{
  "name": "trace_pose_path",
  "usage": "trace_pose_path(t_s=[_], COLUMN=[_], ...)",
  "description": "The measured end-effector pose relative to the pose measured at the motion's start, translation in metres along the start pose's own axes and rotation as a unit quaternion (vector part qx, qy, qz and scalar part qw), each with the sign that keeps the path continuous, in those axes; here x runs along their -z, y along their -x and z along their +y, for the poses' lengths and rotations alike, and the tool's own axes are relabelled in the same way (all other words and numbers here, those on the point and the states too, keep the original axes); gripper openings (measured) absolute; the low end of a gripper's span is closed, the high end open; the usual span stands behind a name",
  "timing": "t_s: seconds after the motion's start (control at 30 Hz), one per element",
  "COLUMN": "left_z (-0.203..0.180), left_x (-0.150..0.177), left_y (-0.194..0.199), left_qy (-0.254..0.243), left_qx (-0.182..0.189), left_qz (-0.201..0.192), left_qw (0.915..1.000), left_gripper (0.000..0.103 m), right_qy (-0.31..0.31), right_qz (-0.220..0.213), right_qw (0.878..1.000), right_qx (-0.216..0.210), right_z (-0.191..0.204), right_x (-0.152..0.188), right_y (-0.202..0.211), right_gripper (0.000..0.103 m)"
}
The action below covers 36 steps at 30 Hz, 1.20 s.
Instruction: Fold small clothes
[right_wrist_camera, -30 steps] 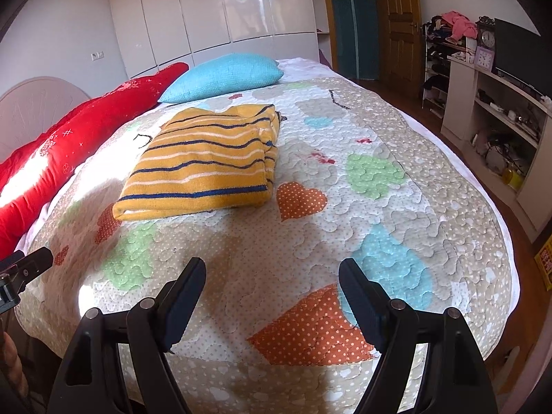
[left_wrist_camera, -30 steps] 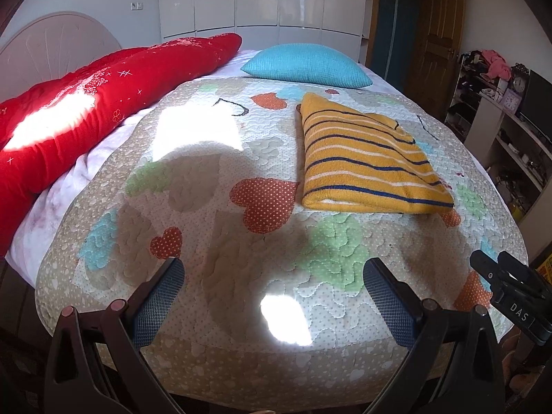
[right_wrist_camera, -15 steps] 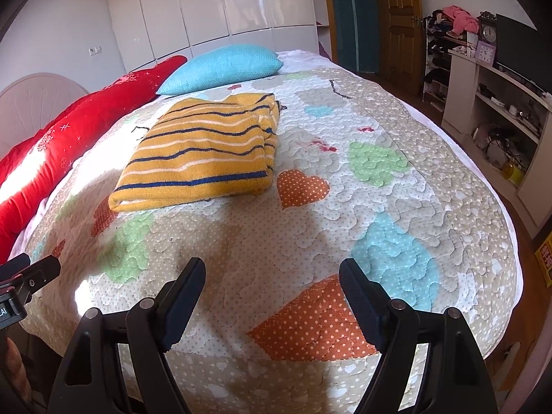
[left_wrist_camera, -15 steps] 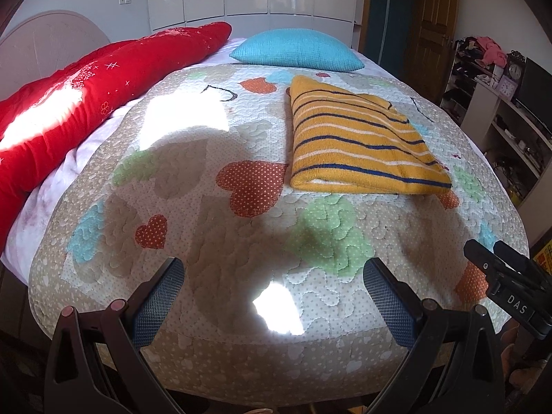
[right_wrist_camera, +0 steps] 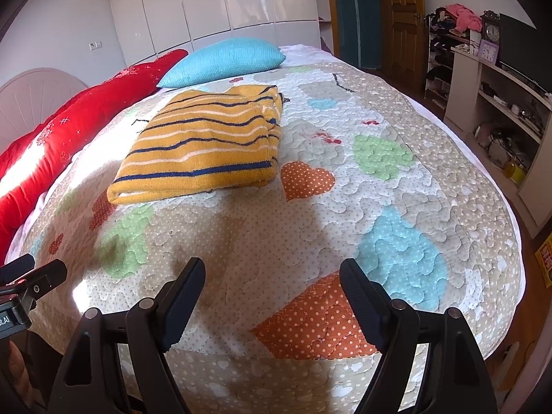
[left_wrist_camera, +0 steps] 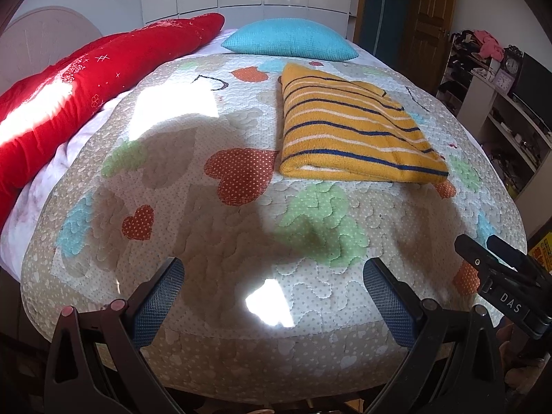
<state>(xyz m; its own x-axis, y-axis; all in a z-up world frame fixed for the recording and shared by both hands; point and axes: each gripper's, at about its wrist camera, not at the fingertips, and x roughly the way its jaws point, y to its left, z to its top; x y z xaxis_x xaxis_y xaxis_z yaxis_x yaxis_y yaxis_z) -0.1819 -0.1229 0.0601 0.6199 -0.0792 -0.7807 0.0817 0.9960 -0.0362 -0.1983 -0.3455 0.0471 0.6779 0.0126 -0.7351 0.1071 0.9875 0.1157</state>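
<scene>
A yellow sweater with navy and white stripes (left_wrist_camera: 352, 127) lies folded flat on the patchwork quilt (left_wrist_camera: 241, 241), right of the bed's middle. It also shows in the right wrist view (right_wrist_camera: 203, 145), left of centre. My left gripper (left_wrist_camera: 274, 276) is open and empty, over the quilt's near edge, well short of the sweater. My right gripper (right_wrist_camera: 270, 276) is open and empty, also near the foot of the bed. The right gripper shows at the right edge of the left wrist view (left_wrist_camera: 500, 283).
A red duvet (left_wrist_camera: 76, 93) lies along the bed's left side and a turquoise pillow (left_wrist_camera: 289, 39) at its head. Shelves with clutter and clocks (right_wrist_camera: 490, 79) stand to the right. A wardrobe (right_wrist_camera: 214, 3) and a wooden door (right_wrist_camera: 403, 17) are behind.
Both grippers have drawn back and lifted slightly from the bed; the sweater looks a little farther away and has not moved. Both stay open.
</scene>
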Motion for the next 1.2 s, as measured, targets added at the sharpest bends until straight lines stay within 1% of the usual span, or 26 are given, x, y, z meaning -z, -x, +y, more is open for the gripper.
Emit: trace_pose_path(t_s=[0.53,0.87,1.2], left_z=[-0.003,-0.002,-0.002], left_x=[0.004,0.007,0.011], left_y=[-0.010,-0.016,-0.019], left_qy=[-0.004,0.002,0.003], left_qx=[0.016,0.024,0.024], left_qz=[0.021,0.033,0.040], left_qw=[0.9996,0.9991,0.9989], left_gripper=[0.103,0.103,0.103], right_qy=[0.004,0.015,0.023], right_qz=[0.008,0.010,0.013], right_qw=[1.000,1.000,1.000], right_qx=[-0.001,0.008,0.012], right_z=[0.002,0.004,0.008], right_x=[0.003,0.007,0.011], right_y=[-0.006,-0.009,-0.012], right_gripper=[0.085,0.085,0.086])
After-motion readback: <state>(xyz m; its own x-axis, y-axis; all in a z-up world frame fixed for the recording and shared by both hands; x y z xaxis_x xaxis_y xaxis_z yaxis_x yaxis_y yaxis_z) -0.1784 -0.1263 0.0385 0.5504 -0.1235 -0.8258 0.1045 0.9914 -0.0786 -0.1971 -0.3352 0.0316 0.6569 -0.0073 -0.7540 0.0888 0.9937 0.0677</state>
